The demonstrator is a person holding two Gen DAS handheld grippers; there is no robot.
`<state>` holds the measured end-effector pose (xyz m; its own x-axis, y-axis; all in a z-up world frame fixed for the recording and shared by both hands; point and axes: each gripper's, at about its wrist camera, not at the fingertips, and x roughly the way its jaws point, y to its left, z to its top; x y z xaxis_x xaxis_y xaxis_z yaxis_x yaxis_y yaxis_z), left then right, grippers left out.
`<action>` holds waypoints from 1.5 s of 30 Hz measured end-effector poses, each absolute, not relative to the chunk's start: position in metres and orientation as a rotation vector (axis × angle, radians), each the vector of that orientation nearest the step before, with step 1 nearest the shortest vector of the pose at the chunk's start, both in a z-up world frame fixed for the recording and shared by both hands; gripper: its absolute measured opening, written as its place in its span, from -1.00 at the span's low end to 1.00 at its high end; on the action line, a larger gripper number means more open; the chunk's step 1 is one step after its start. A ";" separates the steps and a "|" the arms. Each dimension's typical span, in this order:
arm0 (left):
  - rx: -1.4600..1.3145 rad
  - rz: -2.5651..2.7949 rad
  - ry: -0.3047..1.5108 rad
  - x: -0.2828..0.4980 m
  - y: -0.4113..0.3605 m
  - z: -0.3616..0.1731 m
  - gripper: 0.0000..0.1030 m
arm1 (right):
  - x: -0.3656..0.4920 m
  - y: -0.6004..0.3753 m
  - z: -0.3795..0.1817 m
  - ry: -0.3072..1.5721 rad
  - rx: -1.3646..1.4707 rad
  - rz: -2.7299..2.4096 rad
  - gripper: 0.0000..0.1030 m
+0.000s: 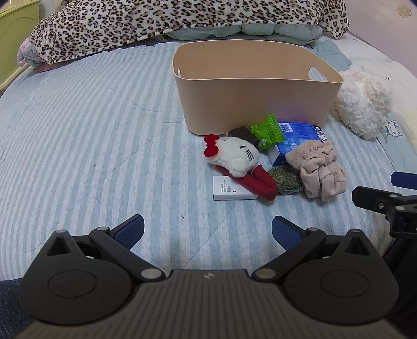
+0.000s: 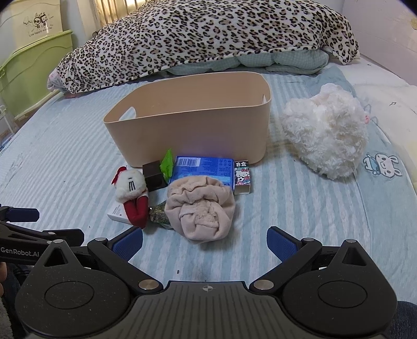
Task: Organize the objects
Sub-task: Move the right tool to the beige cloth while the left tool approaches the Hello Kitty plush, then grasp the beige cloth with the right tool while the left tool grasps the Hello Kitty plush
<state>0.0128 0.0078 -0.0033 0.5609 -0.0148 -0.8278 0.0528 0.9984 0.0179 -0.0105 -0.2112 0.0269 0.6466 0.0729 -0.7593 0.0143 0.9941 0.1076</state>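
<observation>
A beige bin (image 1: pixel 250 104) (image 2: pixel 187 133) stands on the striped bed. In front of it lies a pile: a white-and-red plush (image 1: pixel 234 156) (image 2: pixel 130 186), a beige rolled cloth (image 1: pixel 320 169) (image 2: pixel 200 208), a blue box (image 1: pixel 294 142) (image 2: pixel 202 168), a green packet (image 1: pixel 268 131) (image 2: pixel 166 161), a dark cube (image 1: pixel 243 134) (image 2: pixel 153 173), a white box (image 1: pixel 229 191) (image 2: pixel 117 212), a dark green pouch (image 1: pixel 285 178) (image 2: pixel 157 215) and a small cartoon box (image 2: pixel 242 177). My left gripper (image 1: pixel 207 232) is open and empty, short of the pile. My right gripper (image 2: pixel 204 242) is open and empty, just before the cloth.
A fluffy white plush (image 1: pixel 362 104) (image 2: pixel 325 130) lies right of the bin. A leopard-print blanket (image 1: pixel 169 23) (image 2: pixel 208 39) is heaped behind it. A green cabinet (image 2: pixel 28 78) stands at the bed's left. The right gripper's arm (image 1: pixel 385 203) shows in the left view.
</observation>
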 end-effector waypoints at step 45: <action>-0.117 -0.117 1.104 0.144 -0.004 -0.073 0.37 | 0.075 -0.218 -0.028 1.034 0.198 0.157 0.21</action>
